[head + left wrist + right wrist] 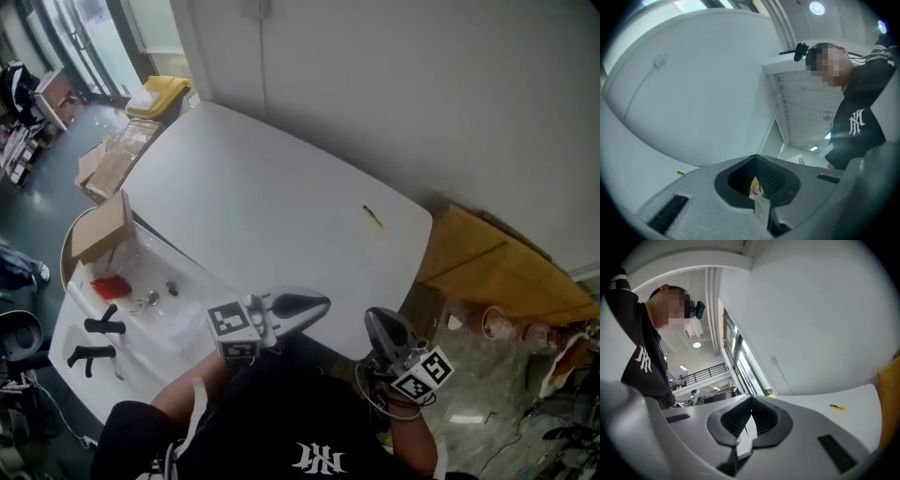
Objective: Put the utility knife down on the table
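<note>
The utility knife [373, 217], small, yellow and black, lies flat on the white table [253, 206] near its far right corner. It also shows as a tiny yellow sliver in the left gripper view [681, 173] and in the right gripper view [837, 407]. My left gripper [322, 304] hovers at the table's near edge, close to my body. It is shut with nothing in it, and the jaws meet at their tips [756, 160]. My right gripper [374, 324] hangs just off the near right edge, also shut and empty [751, 402]. Both grippers are well apart from the knife.
An open cardboard box [101, 228] stands at the table's left end. By it is a clear tray [150, 291] with a red item [109, 286] and small parts. Two black handles [94, 339] lie nearer me. Brown cardboard sheets [497, 262] lean by the wall at right.
</note>
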Motion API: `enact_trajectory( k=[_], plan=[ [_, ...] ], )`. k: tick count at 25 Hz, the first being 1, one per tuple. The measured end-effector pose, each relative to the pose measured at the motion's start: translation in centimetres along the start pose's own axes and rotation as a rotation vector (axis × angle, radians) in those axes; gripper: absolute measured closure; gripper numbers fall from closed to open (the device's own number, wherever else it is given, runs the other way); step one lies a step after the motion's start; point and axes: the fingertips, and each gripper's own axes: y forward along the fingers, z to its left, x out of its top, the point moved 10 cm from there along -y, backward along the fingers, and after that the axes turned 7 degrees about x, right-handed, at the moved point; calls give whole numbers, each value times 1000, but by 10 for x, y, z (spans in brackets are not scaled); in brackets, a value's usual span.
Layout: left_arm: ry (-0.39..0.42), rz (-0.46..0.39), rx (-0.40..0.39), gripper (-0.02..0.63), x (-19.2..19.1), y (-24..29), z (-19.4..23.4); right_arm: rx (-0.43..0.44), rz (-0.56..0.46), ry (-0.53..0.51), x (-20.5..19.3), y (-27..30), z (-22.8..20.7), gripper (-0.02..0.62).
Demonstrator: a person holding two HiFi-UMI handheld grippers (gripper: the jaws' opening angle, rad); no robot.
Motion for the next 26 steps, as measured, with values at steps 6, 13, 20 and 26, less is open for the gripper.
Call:
enact_trajectory(
  k=[6,13,20,26],
  plan=[
    [47,128,45,600,-44,1,-117,156,16,-98,-19,-71,70,591],
    [120,183,53,600,-49,-11,-173,205,-38,-97,-33,-121,115,592],
    [128,140,-48,600,-42,-33,-191,117,1,-194,-27,-130,173,591],
    [200,154,-121,600,-29,-103,-213,55,-69,-124,-46,-110,228,591]
  ],
)
